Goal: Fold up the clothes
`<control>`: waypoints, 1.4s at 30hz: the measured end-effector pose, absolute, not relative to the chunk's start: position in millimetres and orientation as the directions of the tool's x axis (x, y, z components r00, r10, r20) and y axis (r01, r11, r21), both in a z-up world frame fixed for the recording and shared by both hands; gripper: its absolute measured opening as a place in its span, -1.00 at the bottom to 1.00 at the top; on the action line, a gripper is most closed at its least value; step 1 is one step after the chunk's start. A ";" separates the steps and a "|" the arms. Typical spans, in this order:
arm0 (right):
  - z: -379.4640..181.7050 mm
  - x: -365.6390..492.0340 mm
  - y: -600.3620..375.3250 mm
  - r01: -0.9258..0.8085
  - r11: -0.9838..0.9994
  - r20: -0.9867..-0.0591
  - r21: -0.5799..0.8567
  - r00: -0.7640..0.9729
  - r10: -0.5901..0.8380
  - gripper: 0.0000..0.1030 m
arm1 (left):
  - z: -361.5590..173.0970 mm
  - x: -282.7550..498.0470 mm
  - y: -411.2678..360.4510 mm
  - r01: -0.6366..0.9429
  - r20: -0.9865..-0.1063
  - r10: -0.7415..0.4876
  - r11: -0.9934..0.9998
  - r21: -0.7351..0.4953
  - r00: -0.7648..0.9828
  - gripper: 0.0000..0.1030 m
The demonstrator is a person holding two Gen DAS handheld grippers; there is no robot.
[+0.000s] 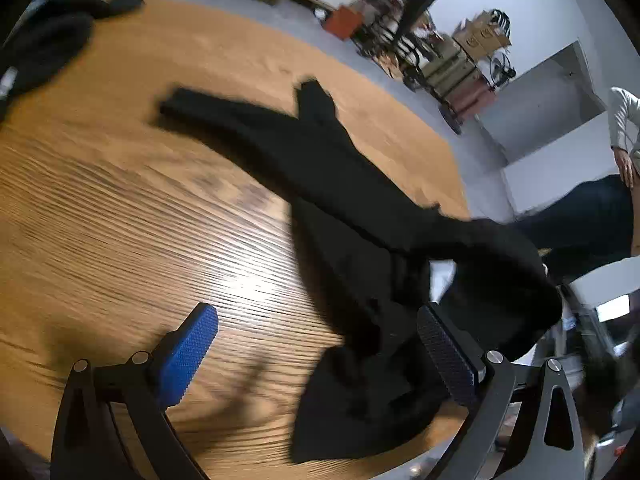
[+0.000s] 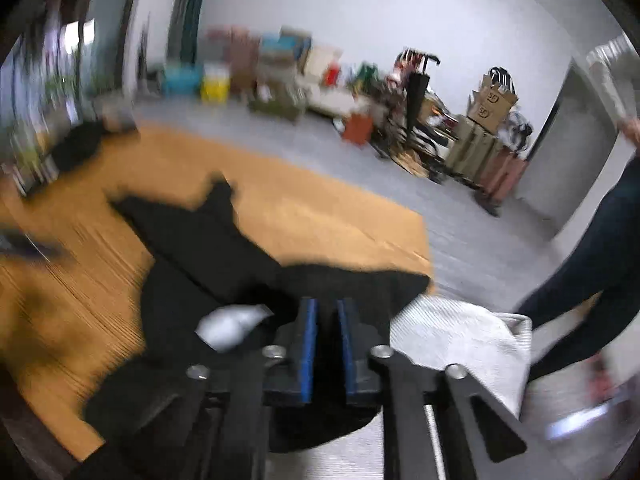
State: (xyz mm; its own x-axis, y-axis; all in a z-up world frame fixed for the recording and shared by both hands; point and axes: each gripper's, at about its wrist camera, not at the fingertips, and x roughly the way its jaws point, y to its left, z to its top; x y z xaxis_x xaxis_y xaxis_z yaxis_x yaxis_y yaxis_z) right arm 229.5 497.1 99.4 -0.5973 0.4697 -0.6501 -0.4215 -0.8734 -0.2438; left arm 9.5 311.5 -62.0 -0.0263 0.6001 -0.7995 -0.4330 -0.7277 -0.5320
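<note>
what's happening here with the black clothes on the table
A person is folding a black garment spread across a wooden table, using two tools. The right hand-held gripper has its jaws nearly closed, apparently pinching the near edge of the fabric. The left hand-held gripper is open over the garment's lower part. Another dark pile sits at the table's far corner.

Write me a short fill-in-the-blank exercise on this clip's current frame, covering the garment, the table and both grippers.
1. The garment spread on the table is ____ in colour.
2. The table has a ____ grain surface.
3. The left gripper has its jaws wide ____.
4. The right gripper has its jaws nearly ____, with dark cloth between them.

Missing words: black; wood; open; shut
</note>
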 end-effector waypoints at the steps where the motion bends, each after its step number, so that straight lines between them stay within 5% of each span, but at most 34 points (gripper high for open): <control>1: 107.9 233.3 495.9 -0.419 -0.883 -0.634 -0.211 -0.629 0.450 -0.98 | -69.5 13.8 323.9 -0.426 -0.804 0.595 -0.729 -0.535 -0.008 0.93; 4: 121.4 244.5 496.3 -0.425 -0.882 -0.608 -0.202 -0.652 0.453 -0.98 | -85.6 23.3 350.9 -0.415 -0.825 0.565 -0.747 -0.520 0.017 0.84; 5: 118.5 246.2 500.9 -0.433 -0.881 -0.622 -0.189 -0.642 0.448 -0.92 | -90.9 26.5 360.0 -0.411 -0.832 0.555 -0.752 -0.514 0.025 0.67; 7: 109.7 249.6 512.7 -0.464 -0.872 -0.663 -0.153 -0.606 0.439 0.01 | -101.7 32.9 378.0 -0.404 -0.844 0.534 -0.764 -0.503 0.042 -0.12; 8: 104.8 252.4 519.0 -0.485 -0.864 -0.688 -0.132 -0.583 0.432 0.62 | -105.6 35.6 384.1 -0.398 -0.849 0.527 -0.771 -0.497 0.039 -0.67; 9: 99.4 252.5 525.8 -0.498 -0.860 -0.706 -0.112 -0.570 0.421 0.70 | -107.3 37.5 385.5 -0.387 -0.851 0.525 -0.781 -0.490 0.015 -0.78; 13: 59.1 221.8 541.3 -0.484 -0.874 -0.810 -0.048 -0.493 0.317 0.73 | -103.1 33.2 371.0 -0.348 -0.816 0.578 -0.769 -0.536 -0.021 -0.84; 14: 47.8 211.5 543.9 -0.488 -0.872 -0.827 -0.040 -0.474 0.303 0.57 | -98.6 28.1 359.9 -0.328 -0.804 0.593 -0.767 -0.551 -0.035 -0.84; 15: 38.2 200.8 544.2 -0.484 -0.875 -0.835 -0.023 -0.472 0.283 -0.14 | -92.2 21.8 343.5 -0.302 -0.799 0.597 -0.776 -0.555 -0.066 -0.86; 18: 17.3 165.8 535.1 -0.449 -0.892 -0.836 0.047 -0.506 0.211 -0.74 | -67.0 3.6 286.7 -0.256 -0.780 0.597 -0.796 -0.548 -0.188 -0.87; 22: 43.8 121.0 481.3 -0.270 -0.937 -0.733 0.221 -0.680 0.023 -0.75 | -5.0 -15.6 185.3 -0.193 -0.750 0.497 -0.866 -0.462 -0.437 -0.87; 25: 99.1 104.2 444.4 -0.101 -0.941 -0.575 0.324 -0.810 -0.111 -0.76 | 68.7 -14.4 98.9 -0.151 -0.637 0.407 -0.896 -0.418 -0.654 -0.87; 29: 144.8 103.4 433.2 0.000 -0.921 -0.398 0.390 -0.902 -0.168 -0.75 | 110.0 -3.3 14.6 -0.128 -0.583 0.417 -0.873 -0.471 -0.697 -0.87; 31: 134.2 101.7 434.4 -0.057 -0.932 -0.465 0.358 -0.876 -0.125 -0.72 | 99.1 5.9 -3.0 -0.123 -0.618 0.395 -0.892 -0.435 -0.680 -0.85; 35: 61.1 103.0 447.4 -0.251 -0.933 -0.731 0.259 -0.682 -0.019 -0.52 | 39.5 13.6 -15.1 -0.066 -0.774 0.161 -0.986 -0.152 -0.613 -0.85; 40: -4.1 127.0 479.5 -0.435 -0.887 -0.893 0.153 -0.445 0.064 -0.22 | -13.4 6.0 -18.1 -0.079 -0.880 0.251 -0.968 -0.240 -0.403 -0.84; 41: -13.7 131.8 485.9 -0.464 -0.875 -0.914 0.137 -0.401 0.070 -0.13 | -13.0 5.6 -10.9 -0.090 -0.879 0.252 -0.968 -0.236 -0.405 -0.73; 42: -23.2 136.5 492.3 -0.492 -0.862 -0.932 0.119 -0.355 0.074 -0.06 | -11.8 1.7 -0.2 -0.110 -0.875 0.257 -0.966 -0.232 -0.411 -0.34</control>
State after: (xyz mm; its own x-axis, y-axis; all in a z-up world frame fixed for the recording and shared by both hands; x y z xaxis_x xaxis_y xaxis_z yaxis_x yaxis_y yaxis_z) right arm 136.5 492.3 -23.2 -0.3554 0.0738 -0.9318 -0.4923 -0.8622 0.1195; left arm 1.7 -0.2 -11.8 -0.4110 0.2569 -0.8747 -0.1101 -0.9664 -0.2321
